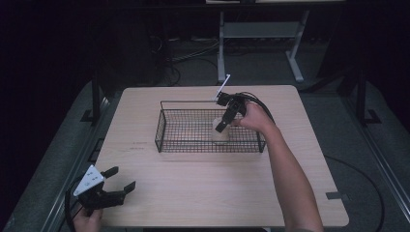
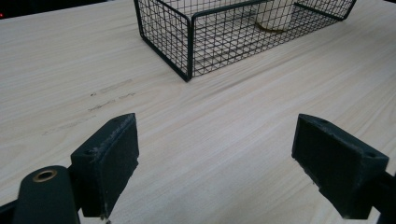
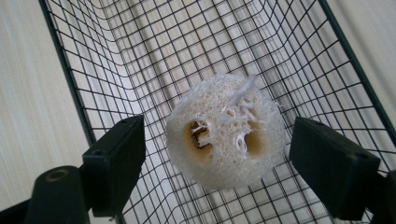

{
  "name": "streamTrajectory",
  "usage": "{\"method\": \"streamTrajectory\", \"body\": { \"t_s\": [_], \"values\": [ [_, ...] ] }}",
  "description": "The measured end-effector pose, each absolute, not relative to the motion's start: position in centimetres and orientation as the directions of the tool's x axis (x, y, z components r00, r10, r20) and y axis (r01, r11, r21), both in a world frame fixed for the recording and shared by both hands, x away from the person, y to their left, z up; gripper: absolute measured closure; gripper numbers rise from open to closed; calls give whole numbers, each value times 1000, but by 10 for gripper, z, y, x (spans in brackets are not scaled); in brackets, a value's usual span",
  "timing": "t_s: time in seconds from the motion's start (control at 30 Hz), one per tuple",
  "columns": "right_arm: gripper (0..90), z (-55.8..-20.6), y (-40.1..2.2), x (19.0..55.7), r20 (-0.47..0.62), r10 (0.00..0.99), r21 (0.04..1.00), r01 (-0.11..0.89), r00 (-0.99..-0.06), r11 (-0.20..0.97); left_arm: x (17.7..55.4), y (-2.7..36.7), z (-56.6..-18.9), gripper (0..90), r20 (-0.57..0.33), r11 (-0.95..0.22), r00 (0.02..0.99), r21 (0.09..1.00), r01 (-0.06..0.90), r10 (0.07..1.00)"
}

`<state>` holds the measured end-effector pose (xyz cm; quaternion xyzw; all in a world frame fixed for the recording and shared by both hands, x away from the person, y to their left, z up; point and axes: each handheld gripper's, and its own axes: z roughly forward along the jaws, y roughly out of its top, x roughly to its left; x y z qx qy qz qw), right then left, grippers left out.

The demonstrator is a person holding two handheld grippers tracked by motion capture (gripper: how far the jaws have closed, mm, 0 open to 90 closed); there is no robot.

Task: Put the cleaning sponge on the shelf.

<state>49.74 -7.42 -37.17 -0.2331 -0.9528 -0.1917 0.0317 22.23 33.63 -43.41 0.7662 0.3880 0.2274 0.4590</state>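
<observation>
Loofah (image 3: 226, 130): pale, holed piece sitting in the right half of the wire basket (image 1: 164, 126), apparently upright. Right gripper (image 1: 223, 122): hovering over it, jaws standing wide on either side, gripping nothing. Left gripper (image 1: 118, 186): resting wide open and empty at the counter's (image 1: 193, 183) near-left corner.

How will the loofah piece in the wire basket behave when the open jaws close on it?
The loofah piece looks porous and fibrous, so probably light and slightly springy. Its rough surface should resist slipping. Standing on end, it might tip if nudged.
</observation>
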Motion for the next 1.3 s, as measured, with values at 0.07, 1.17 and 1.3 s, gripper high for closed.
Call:
{"method": "streamTrajectory", "body": {
  "t_s": [0.07, 1.17, 1.3],
  "values": [
    [179, -369, -76, 496, 148, 428, 357, 451, -892, 818, 222, 336, -434, 140, -9, -274, 594, 881, 385, 805],
    [181, -331, -87, 468, 111, 406, 394, 415, -907, 820, 223, 336, -434, 139, -12, -272, 597, 883, 383, 802],
    [181, -330, -87, 465, 110, 399, 391, 408, -910, 825, 223, 336, -434, 139, -11, -273, 597, 882, 383, 802]
  ]
}}
